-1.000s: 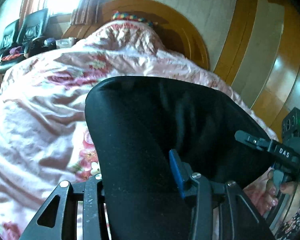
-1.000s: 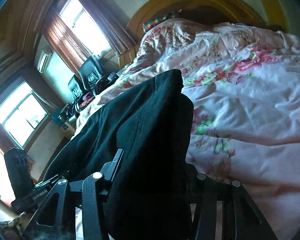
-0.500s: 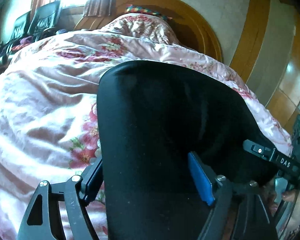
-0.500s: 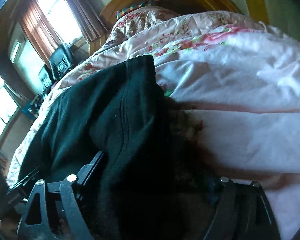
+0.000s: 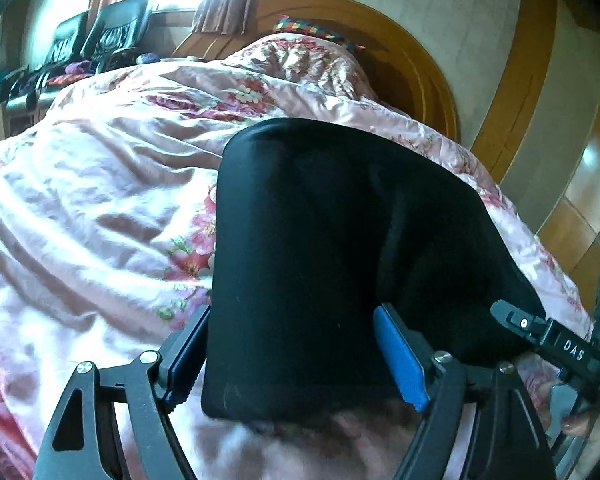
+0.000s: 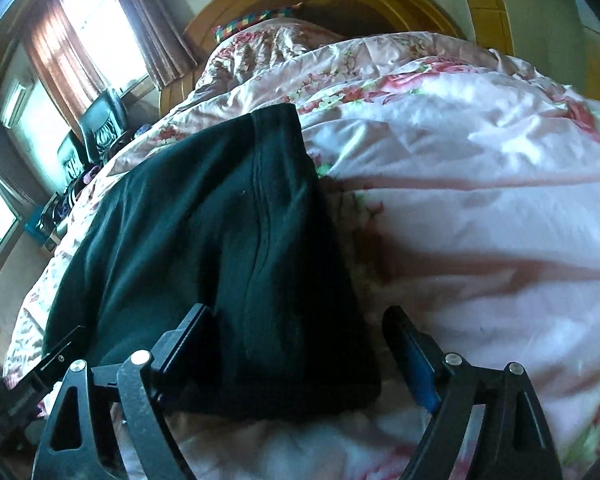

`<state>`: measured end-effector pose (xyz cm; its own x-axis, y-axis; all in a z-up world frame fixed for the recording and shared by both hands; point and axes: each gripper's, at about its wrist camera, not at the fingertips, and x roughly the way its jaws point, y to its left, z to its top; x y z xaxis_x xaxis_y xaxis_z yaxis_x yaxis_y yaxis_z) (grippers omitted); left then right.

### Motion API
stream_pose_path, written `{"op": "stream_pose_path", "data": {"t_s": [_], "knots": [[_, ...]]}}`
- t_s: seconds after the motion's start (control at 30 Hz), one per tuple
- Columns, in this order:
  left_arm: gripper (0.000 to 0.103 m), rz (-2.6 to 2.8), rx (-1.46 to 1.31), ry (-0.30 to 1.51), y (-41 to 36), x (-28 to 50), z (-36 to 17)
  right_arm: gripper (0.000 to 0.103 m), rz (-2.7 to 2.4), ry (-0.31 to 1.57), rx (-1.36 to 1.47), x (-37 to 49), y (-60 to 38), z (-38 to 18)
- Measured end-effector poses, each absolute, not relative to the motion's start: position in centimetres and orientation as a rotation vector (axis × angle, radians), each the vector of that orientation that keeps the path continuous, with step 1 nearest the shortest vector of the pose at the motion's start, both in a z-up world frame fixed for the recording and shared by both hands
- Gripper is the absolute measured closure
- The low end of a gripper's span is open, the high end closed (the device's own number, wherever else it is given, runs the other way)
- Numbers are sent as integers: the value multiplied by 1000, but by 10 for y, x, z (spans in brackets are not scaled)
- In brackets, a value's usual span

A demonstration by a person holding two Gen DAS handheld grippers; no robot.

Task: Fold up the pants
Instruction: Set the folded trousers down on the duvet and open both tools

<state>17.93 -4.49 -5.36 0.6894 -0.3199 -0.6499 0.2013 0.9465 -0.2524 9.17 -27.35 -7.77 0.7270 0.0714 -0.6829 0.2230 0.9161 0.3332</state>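
Both grippers had let go since a moment before: left gripper (image 5: 296, 364) and right gripper (image 6: 300, 360) stood wide around the black pants (image 5: 340, 248). Beyond them, the folded pants lay on the floral quilt (image 6: 480, 168), so that fold looked finished.

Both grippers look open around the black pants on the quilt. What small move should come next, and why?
Probably draw both back. The left gripper and right gripper stand open; the black pants lie doubled and flat on the floral quilt, so that fold looks set down.
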Motion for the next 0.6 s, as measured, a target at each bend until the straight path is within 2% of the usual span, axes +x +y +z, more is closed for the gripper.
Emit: {"op": "stream_pose_path", "data": {"t_s": [0.23,0.37,0.5,0.6], "knots": [[22,-277,-200,767,-34,151,-54,17,-51,722,366,43,-247,-60],[22,-232,-143,839,-35,132,-70,17,-43,733,290,12,-219,-66],[22,-214,28,739,-46,97,-67,14,-28,764,191,-2,-194,-71],[22,-211,17,701,-40,76,-58,9,-49,751,150,-11,-185,-67]]}}
